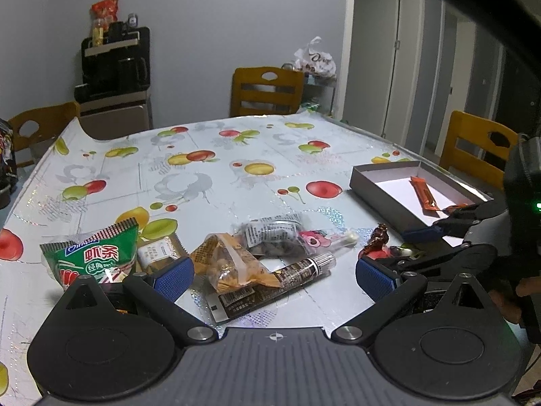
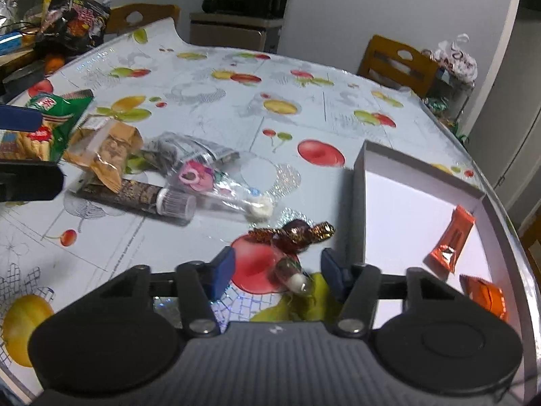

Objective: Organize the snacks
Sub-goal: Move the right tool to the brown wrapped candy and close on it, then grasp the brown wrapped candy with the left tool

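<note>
Loose snacks lie on a fruit-print tablecloth: a green shrimp-stick bag (image 1: pixel 91 257), an orange bag (image 1: pixel 230 264), a dark tube packet (image 1: pixel 270 284) and a pink sweet (image 1: pixel 318 240). My left gripper (image 1: pixel 273 277) stands open, low around the orange bag and tube, pads apart from them. My right gripper (image 2: pixel 278 272) is open, and a small clear capsule sweet (image 2: pixel 294 275) lies between its pads, untouched. Just ahead of it sits a red-gold wrapped candy (image 2: pixel 294 231). On the right, the grey box (image 2: pixel 361 209) holds two orange packets (image 2: pixel 453 237).
Wooden chairs (image 1: pixel 267 91) stand at the far side and at the right (image 1: pixel 476 145). A black snack bag (image 2: pixel 74 17) and clutter fill the far left corner. A cabinet with a black appliance (image 1: pixel 115 67) is against the wall. The table edge runs just past the box.
</note>
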A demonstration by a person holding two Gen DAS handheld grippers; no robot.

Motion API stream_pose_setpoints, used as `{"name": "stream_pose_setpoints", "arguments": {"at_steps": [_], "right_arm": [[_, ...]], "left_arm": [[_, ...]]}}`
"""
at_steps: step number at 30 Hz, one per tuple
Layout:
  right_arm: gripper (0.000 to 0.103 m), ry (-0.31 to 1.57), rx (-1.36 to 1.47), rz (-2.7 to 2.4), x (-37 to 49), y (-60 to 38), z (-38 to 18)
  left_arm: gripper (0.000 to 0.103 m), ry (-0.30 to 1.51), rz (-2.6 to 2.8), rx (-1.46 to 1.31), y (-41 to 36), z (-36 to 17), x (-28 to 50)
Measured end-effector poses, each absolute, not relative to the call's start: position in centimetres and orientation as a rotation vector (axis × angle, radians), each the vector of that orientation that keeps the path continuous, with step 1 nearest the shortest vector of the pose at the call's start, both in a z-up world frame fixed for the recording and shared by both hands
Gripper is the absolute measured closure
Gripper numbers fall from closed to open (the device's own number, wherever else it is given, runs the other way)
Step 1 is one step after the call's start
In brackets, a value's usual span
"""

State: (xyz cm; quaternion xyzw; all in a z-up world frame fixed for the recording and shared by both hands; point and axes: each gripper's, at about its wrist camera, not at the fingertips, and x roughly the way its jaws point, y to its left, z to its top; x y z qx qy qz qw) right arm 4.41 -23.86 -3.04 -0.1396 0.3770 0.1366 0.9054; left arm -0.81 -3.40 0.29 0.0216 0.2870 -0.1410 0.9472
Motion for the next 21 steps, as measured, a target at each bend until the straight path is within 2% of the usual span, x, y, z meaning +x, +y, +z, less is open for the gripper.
{"name": "stream_pose_setpoints", "arguments": {"at_steps": [4, 6, 21], "right_arm": [[0.079, 0.807, -0.262, 0.295, 4.7, -24.2, -3.3], [0.085, 0.806, -0.265, 0.3, 4.5, -24.1, -3.3], [0.088, 0.825, -0.162, 0.379, 0.9, -25.6, -3.0]], "left_arm": [[0.0, 0.593, -0.296, 0.041, -3.7, 0.1, -0.8], [0.0, 0.597, -0.307, 0.038, -4.0, 0.1, -0.8], [0.0, 0.573, -0.428, 0.13, -9.5, -0.6, 1.8]]}}
